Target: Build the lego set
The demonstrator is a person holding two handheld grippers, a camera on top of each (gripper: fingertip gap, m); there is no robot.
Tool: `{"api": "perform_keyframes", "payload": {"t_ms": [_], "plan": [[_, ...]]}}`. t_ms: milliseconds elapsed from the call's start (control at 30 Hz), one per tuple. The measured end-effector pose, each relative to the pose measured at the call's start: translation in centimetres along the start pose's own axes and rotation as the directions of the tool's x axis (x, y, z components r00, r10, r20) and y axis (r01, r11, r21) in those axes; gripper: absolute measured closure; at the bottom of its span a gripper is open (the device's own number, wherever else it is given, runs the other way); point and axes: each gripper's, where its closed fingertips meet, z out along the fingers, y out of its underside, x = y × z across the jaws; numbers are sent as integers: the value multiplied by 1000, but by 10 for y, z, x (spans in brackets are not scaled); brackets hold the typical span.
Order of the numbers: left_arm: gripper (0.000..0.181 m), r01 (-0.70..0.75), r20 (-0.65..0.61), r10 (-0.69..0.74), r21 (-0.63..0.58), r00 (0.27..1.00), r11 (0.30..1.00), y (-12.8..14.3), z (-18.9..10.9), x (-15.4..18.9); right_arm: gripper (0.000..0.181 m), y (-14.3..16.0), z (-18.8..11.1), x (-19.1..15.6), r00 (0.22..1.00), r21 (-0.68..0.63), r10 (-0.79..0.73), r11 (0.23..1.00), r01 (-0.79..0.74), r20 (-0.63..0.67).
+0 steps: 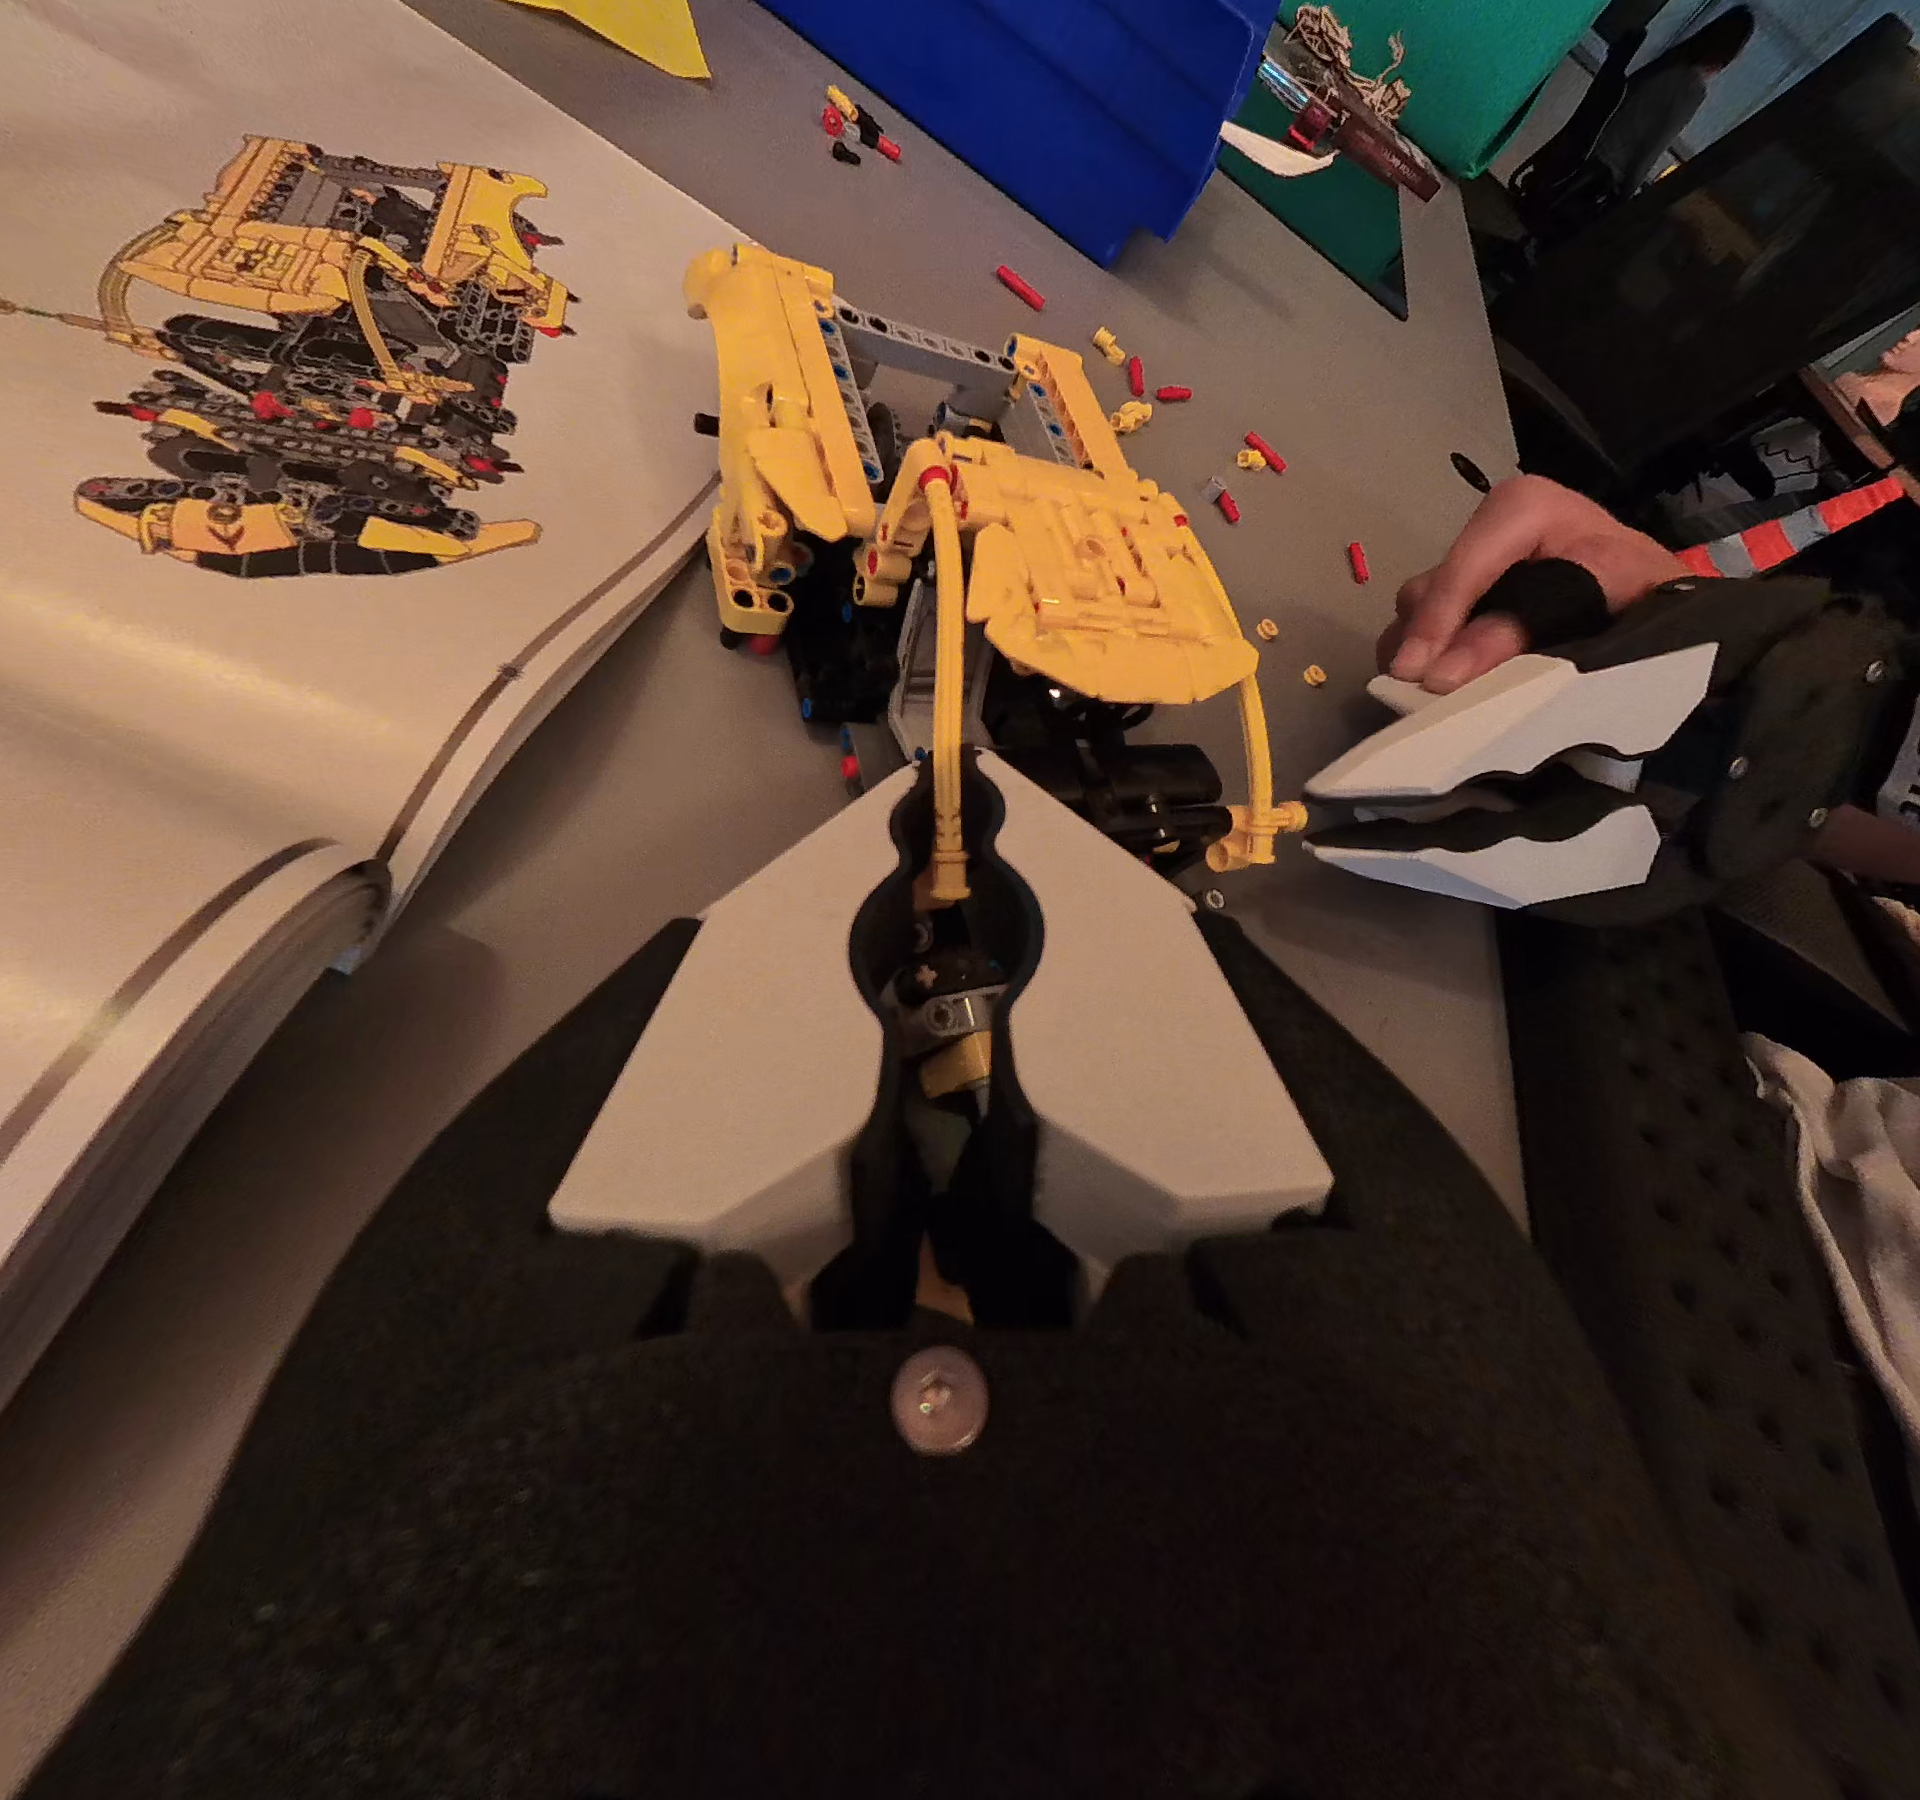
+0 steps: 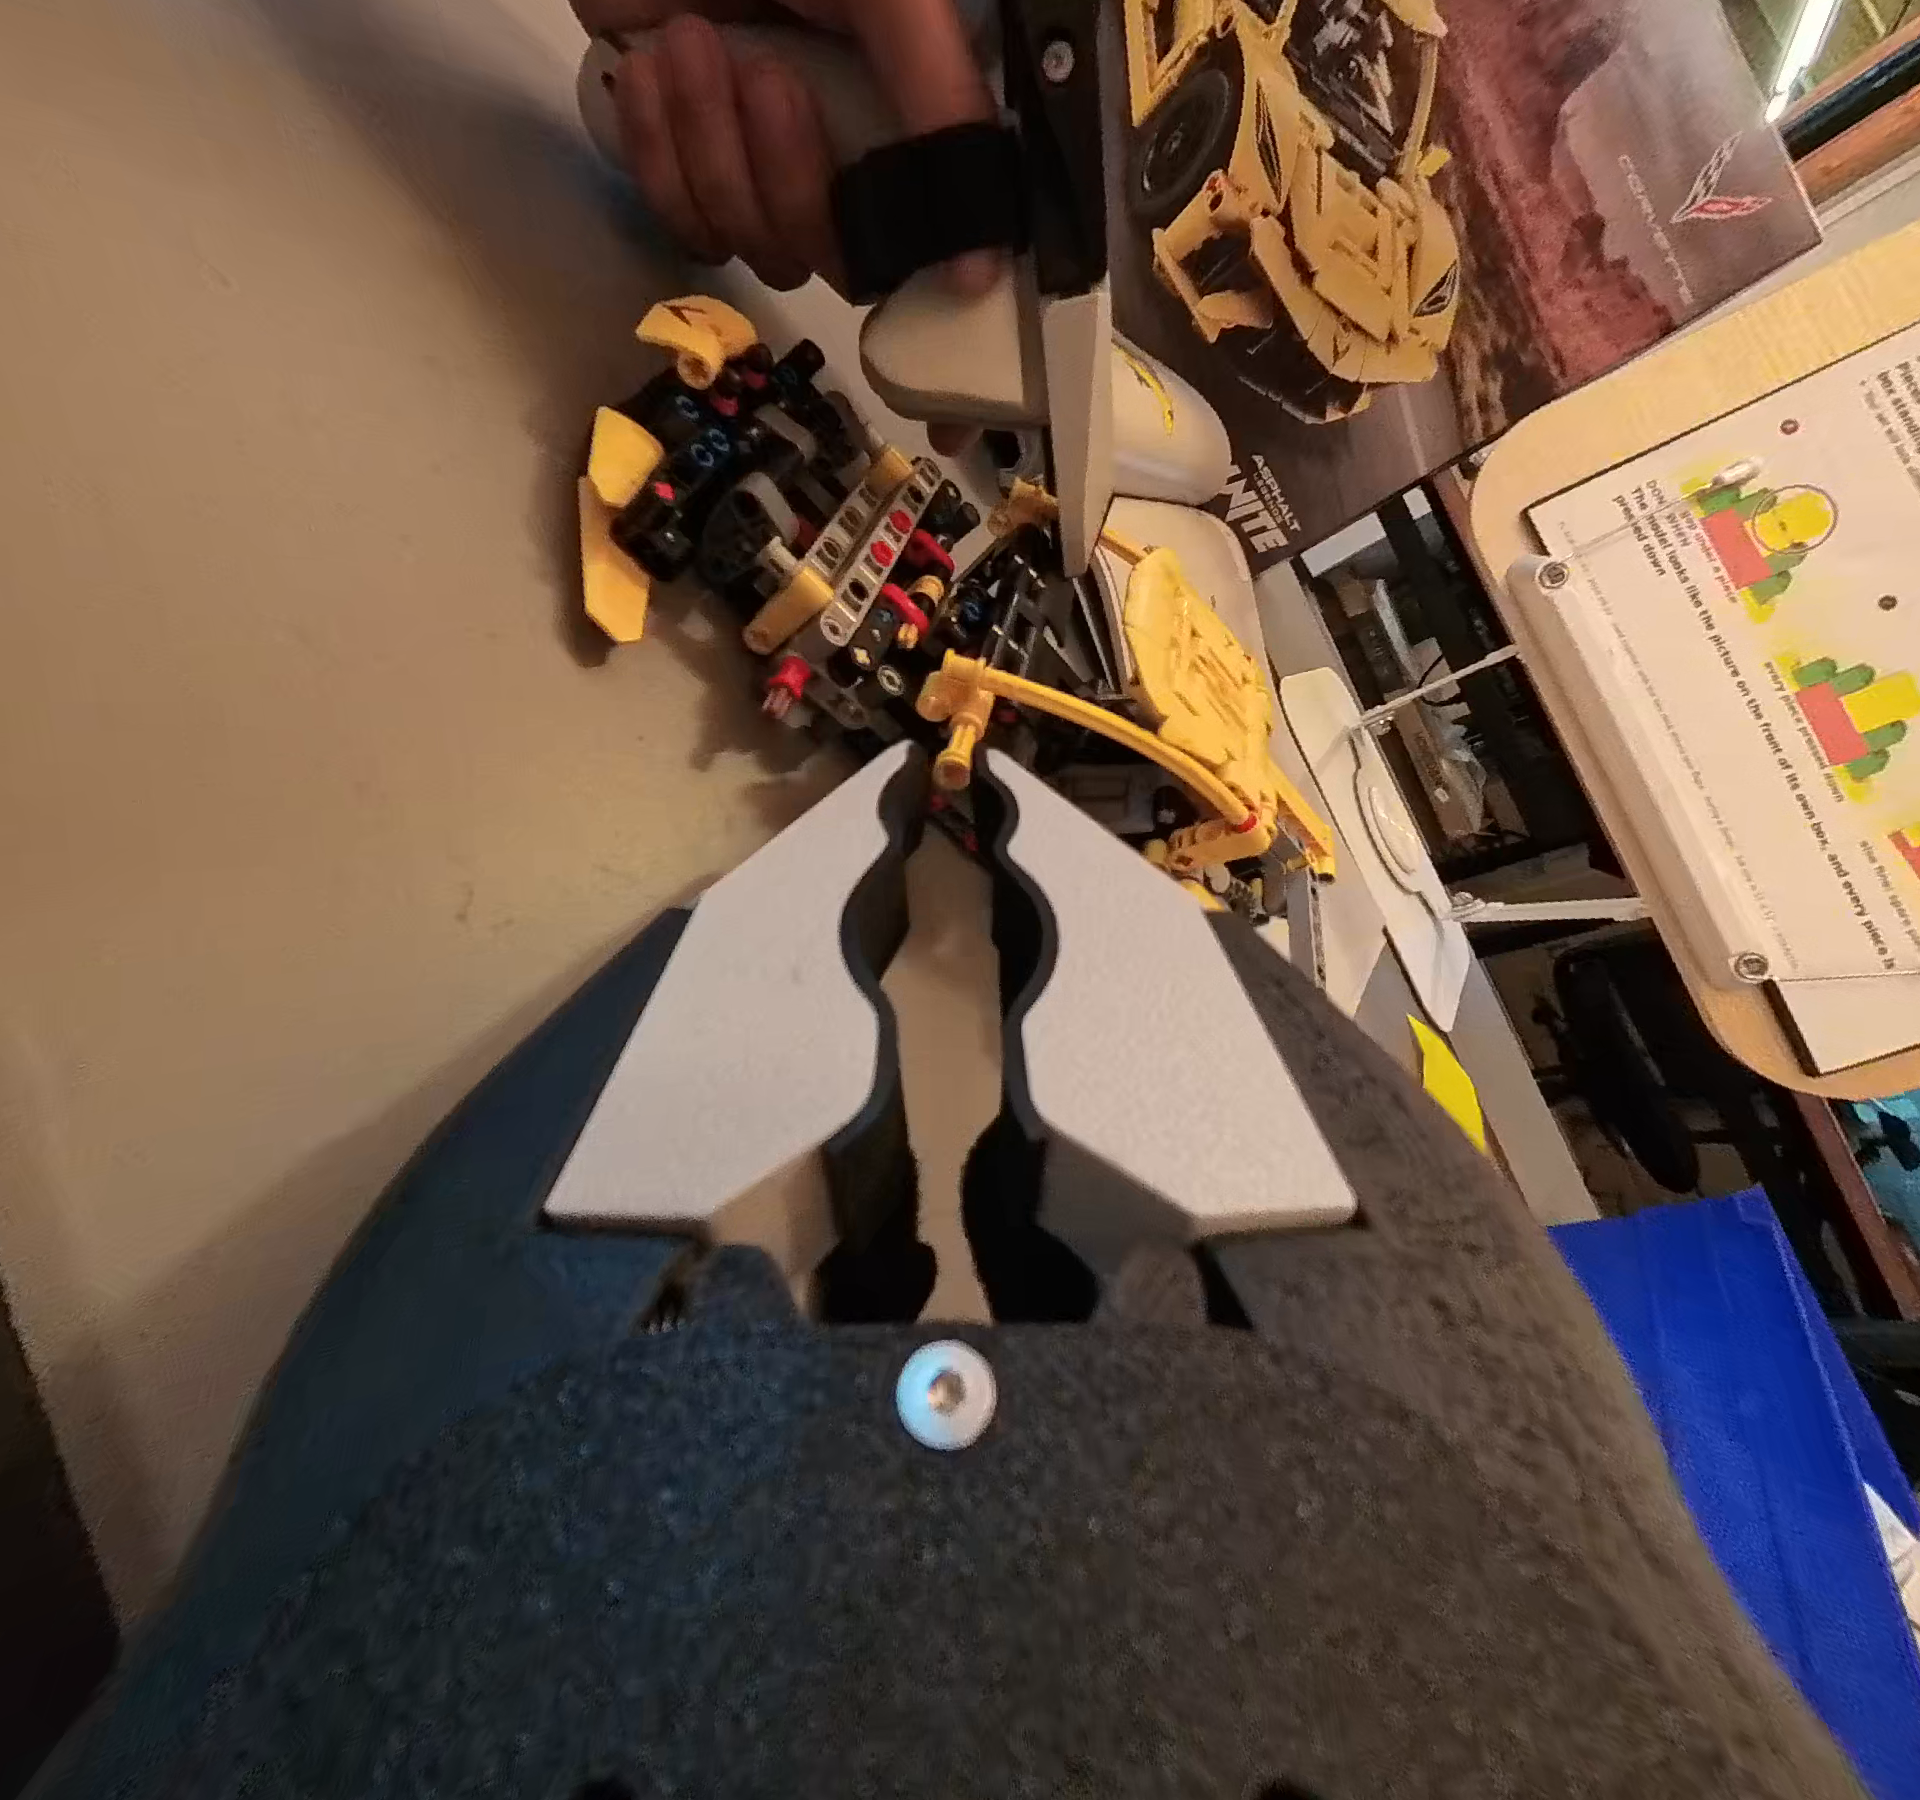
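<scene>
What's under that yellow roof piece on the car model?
Under the yellow roof panel a black and grey frame shows, with two yellow hoses arching down beside it. The cabin interior is covered by the panel and in shadow.

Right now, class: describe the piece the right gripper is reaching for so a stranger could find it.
Find the half-built yellow car beside the open manual. Two thin yellow hoses arc from its roof; take the one ending in a yellow connector at the right gripper.
</scene>
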Motion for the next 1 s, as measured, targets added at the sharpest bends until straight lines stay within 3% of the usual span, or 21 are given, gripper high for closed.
{"api": "perform_keyframes", "payload": {"t_ms": [633, 1000], "plan": [[177, 2, -7, -2, -3, 1000, 1000, 0, 0, 1, 174, 7, 3, 0, 999, -31, 46, 999, -45, 18], [177, 12, 9, -12, 8, 1000, 1000, 0, 0, 0, 177, 7, 4, 1, 988, -95, -138, 987, 131, -70]]}}
